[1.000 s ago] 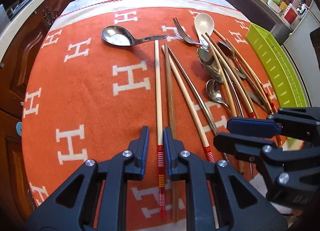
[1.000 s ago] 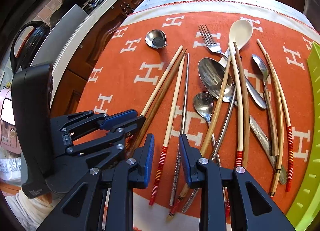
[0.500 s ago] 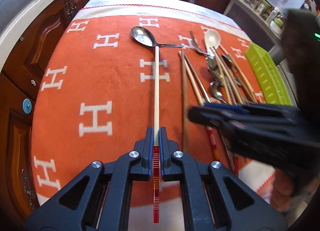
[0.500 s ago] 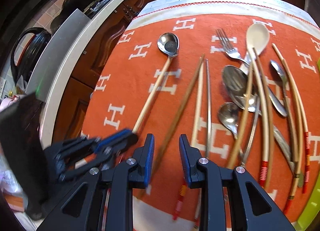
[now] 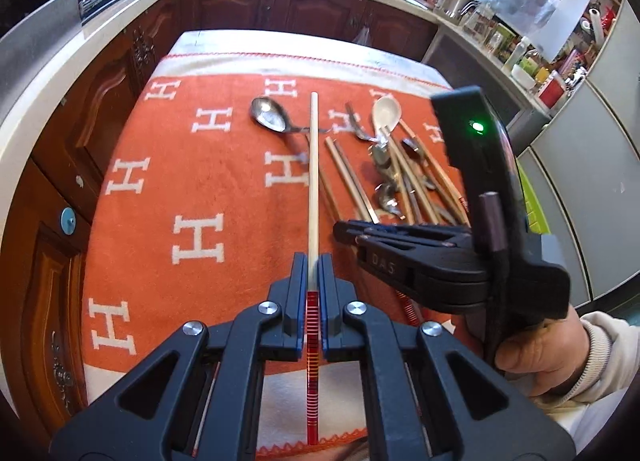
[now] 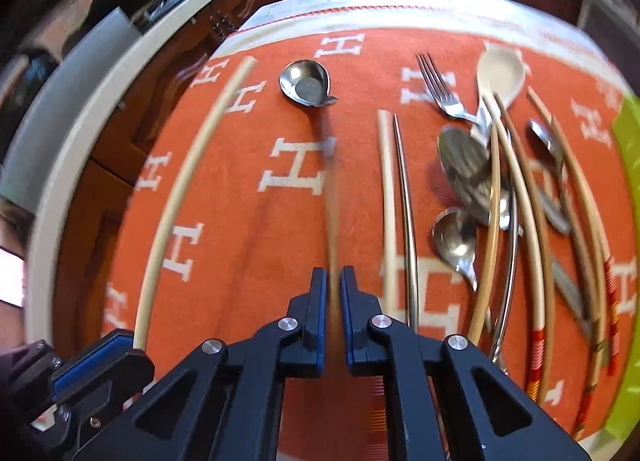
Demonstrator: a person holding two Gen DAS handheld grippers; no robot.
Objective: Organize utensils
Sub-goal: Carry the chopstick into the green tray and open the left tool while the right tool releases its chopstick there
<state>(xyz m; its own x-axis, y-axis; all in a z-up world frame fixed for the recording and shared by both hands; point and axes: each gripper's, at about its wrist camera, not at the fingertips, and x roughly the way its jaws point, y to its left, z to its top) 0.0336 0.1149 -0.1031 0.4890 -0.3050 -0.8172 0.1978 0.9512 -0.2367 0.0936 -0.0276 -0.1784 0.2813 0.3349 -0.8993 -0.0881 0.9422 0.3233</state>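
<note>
My left gripper (image 5: 313, 261) is shut on a pale chopstick (image 5: 313, 165) with red bands at its end, lifted above the orange cloth (image 5: 168, 165). It shows at the left of the right wrist view (image 6: 188, 177). My right gripper (image 6: 333, 275) is shut on a brown wooden chopstick (image 6: 332, 205), blurred by motion; it shows at the right of the left wrist view (image 5: 340, 230). More chopsticks (image 6: 390, 197), spoons (image 6: 456, 241), a fork (image 6: 438, 87) and a white ladle spoon (image 6: 500, 71) lie on the cloth.
A steel ladle (image 6: 306, 83) lies at the far middle of the cloth. A green organizer tray (image 6: 630, 197) runs along the right edge. Dark wooden cabinets (image 5: 100, 109) and a countertop (image 5: 48, 101) stand to the left and behind.
My left gripper has closed on the pale chopstick and lifted it. My right gripper has closed on the brown chopstick. Both views have risen and tilted.
</note>
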